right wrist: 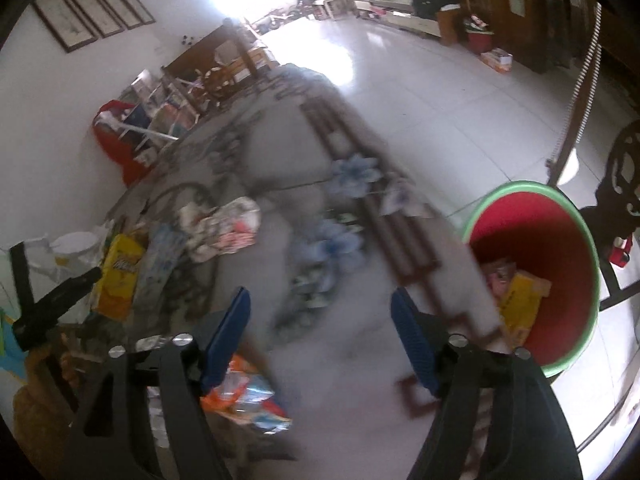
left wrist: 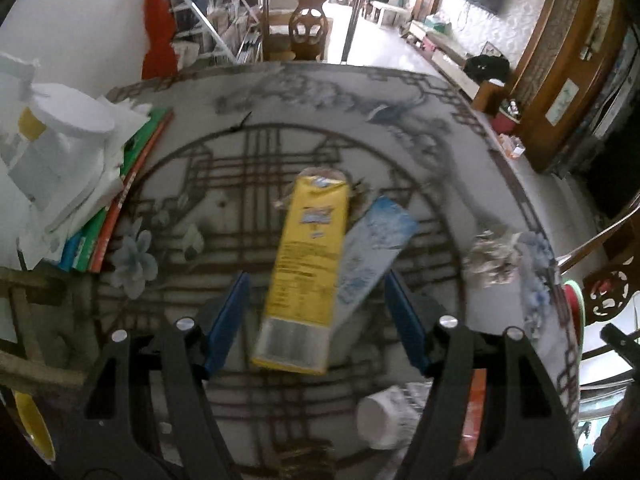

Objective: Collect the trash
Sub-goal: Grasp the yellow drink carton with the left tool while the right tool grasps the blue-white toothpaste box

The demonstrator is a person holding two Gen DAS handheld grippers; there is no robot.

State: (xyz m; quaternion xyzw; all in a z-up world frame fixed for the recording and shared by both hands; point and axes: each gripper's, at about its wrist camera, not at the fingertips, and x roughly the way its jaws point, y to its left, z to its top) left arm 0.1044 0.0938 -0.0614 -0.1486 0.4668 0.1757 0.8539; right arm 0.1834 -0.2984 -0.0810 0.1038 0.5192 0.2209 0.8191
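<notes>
A yellow carton lies on the patterned round table with a blue-white carton against its right side. My left gripper is open, its blue fingers on either side of both cartons' near ends. A crumpled paper wad lies to the right and a white cup lies near me. My right gripper is open and empty over the table's right part. In the right wrist view the yellow carton, the blue-white carton, crumpled wrappers and an orange wrapper show.
A red bin with a green rim stands on the floor beside the table's right edge, with trash inside. Books and white containers are stacked at the table's left. A wooden chair stands behind the table.
</notes>
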